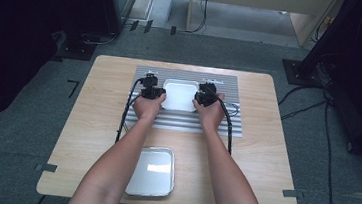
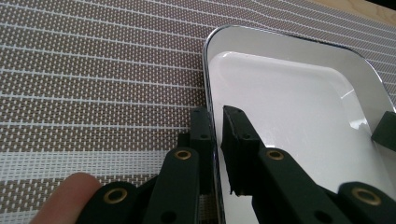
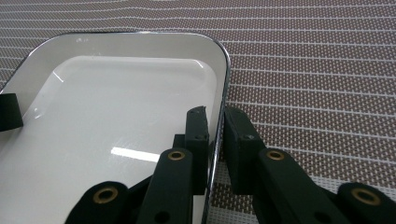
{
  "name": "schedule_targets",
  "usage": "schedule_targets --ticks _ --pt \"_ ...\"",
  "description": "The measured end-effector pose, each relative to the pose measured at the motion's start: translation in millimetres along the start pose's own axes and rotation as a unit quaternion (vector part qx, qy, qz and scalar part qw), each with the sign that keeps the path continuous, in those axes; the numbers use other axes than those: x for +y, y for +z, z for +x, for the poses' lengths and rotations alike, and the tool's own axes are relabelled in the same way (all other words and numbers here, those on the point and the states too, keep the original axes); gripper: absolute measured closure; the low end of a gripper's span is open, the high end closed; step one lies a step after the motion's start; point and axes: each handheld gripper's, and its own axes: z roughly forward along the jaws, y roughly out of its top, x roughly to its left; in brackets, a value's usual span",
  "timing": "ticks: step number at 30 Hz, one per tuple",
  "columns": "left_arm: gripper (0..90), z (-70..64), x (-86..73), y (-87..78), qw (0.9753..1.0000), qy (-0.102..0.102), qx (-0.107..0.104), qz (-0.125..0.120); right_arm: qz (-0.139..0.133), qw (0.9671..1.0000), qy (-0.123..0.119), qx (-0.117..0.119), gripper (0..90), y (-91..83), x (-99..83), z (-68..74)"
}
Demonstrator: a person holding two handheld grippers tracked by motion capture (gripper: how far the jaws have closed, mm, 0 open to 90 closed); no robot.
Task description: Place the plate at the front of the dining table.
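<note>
A white tray with a shiny metal rim [image 1: 179,94] lies on a striped placemat [image 1: 187,123] at the table's middle back. My left gripper [image 1: 161,94] is at its left rim and my right gripper [image 1: 198,97] at its right rim. In the left gripper view the jaws of the left gripper [image 2: 217,112] straddle the edge of the tray [image 2: 289,107], one outside and one inside, closed narrowly on it. In the right gripper view the right gripper [image 3: 215,112] clamps the opposite edge of the tray [image 3: 116,102] the same way. The tray looks empty.
A second, metal tray [image 1: 154,172] sits near the table's front edge, between the person's forearms. The woven placemat [image 2: 93,70] extends well to both sides of the white tray. Cables trail from both grippers across the table. Dark equipment stands on the floor around the table.
</note>
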Motion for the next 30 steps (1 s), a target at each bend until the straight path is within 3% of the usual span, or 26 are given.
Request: schedule_targets --ticks 6,10,12,14,15,16,17,18,19,20,23,24,25,26,28,30 --pt "76.8 -3.9 -1.9 0.4 0.9999 0.009 0.001 -0.005 0.0 0.9997 0.004 0.023 74.2 0.7 -1.1 -3.5" --pt "66.6 -4.5 -1.6 -0.1 0.9999 0.004 -0.012 -0.005 0.001 0.9996 0.001 0.029 69.2 0.2 -0.9 -3.7" --pt "52.6 -3.3 -0.9 -1.0 0.9998 0.002 -0.017 -0.006 0.005 0.9996 0.004 0.027 63.9 -0.8 -0.1 -4.8" --pt "49.2 -0.8 -0.1 -2.5 0.9998 0.005 -0.017 -0.005 0.007 0.9997 0.003 0.024 61.6 -1.3 0.3 -5.4" --pt "40.5 0.5 0.4 -3.5 0.9999 0.008 -0.011 -0.006 0.007 0.9998 -0.004 0.021 55.6 -1.7 0.9 -8.0" --pt "37.8 1.4 0.4 -4.7 0.9999 0.013 -0.007 -0.007 0.008 0.9997 0.0 0.022 53.4 -2.1 1.2 -9.4" --pt "37.8 2.4 -0.1 -6.0 0.9997 0.017 -0.009 -0.012 0.008 0.9997 0.0 0.022 53.4 -2.1 1.2 -9.4" --pt "29.6 3.8 -0.7 -8.1 0.9993 0.022 -0.022 -0.021 0.004 0.9996 0.002 0.026 43.6 -2.0 1.7 -11.5" --pt "25.9 3.8 -0.7 -8.1 0.9993 0.022 -0.022 -0.021 0.004 0.9996 0.002 0.026 43.6 -2.0 1.7 -11.5" --pt "23.7 3.2 -0.8 -8.9 0.9992 0.026 -0.018 -0.024 -0.002 0.9999 -0.011 0.013 39.9 -2.1 1.8 -11.7" --pt "21.6 -0.7 -1.1 -11.3 0.9987 0.041 0.011 -0.027 0.004 0.9997 -0.004 0.024 35.7 -3.0 2.5 -12.6" --pt "17.6 -2.7 -2.0 -14.0 0.9973 0.062 0.03 -0.025 0.013 0.9992 -0.006 0.037 31.4 -5.1 3.4 -13.4" --pt "17.2 -2.7 -2.0 -14.0 0.9973 0.062 0.03 -0.025 0.013 0.9992 -0.006 0.037 31.4 -5.1 3.4 -13.4" --pt "16.5 -3.8 -2.3 -15.3 0.9962 0.073 0.041 -0.025 0.026 0.9983 -0.031 0.042 27.0 -9.0 3.1 -12.4" --pt "13.2 -3.4 -2.4 -18.0 0.9952 0.086 0.037 -0.027 0.029 0.9981 -0.038 0.04 26.3 -11.5 3.3 -11.9" --pt "12.5 -1.6 -2.3 -22.0 0.995 0.087 0.037 -0.032 0.027 0.9983 -0.04 0.033 25.9 -14.3 3.4 -11.0"
